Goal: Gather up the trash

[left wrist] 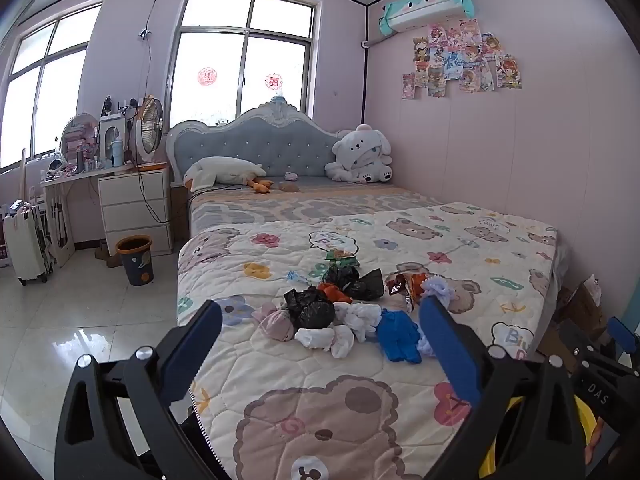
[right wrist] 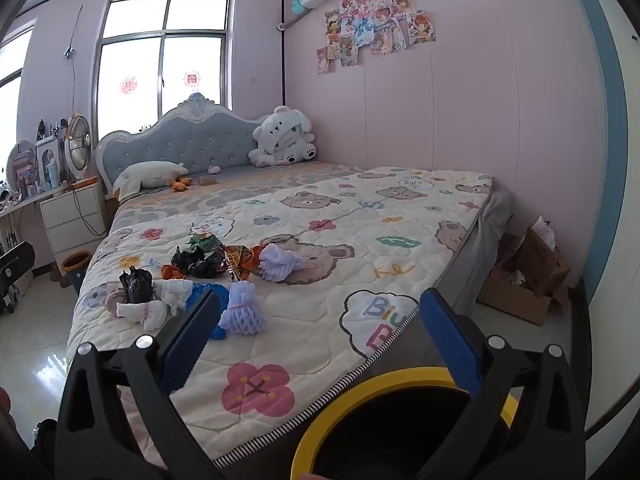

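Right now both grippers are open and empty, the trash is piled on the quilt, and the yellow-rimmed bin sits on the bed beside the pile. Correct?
Not quite. The yellow-rimmed bin is not on the bed; the right wrist view shows it below the bed's corner, off the quilt. The rest holds: left gripper and right gripper are open and empty, and the trash pile lies on the quilt.

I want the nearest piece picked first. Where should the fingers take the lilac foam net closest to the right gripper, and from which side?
Probably at its pinched waist, where a band cinches the lilac foam net. It stands roughly upright on the quilt with flared ends, so the narrow middle fits the open right gripper best. Come from the bed's near edge, slightly downward; the blue glove lies close behind.
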Demonstrator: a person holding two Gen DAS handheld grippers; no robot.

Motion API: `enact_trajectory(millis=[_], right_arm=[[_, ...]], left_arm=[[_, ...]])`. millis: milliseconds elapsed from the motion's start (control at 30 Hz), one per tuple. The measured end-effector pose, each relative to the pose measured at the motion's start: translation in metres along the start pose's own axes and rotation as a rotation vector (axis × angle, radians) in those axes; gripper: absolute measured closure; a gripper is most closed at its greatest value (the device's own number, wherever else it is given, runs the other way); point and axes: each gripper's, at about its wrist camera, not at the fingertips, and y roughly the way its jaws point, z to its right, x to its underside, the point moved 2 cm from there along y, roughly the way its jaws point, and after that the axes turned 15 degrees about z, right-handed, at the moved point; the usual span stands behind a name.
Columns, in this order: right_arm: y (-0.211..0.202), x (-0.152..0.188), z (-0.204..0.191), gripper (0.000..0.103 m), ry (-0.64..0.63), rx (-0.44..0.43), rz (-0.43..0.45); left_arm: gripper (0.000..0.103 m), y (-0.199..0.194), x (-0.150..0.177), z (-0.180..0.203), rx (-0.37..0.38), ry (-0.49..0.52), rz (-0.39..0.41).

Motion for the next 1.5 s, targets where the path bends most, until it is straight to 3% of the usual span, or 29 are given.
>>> enact_trajectory(millis=[1500], right_arm=[[-0.0001, 0.0022, -0.0011, 0.008, 0.007, -0.002, -0.004]], left_arm=[[0.008, -0.0021, 0.0040, -0.0026, 0.003, -0.001, -0.009]])
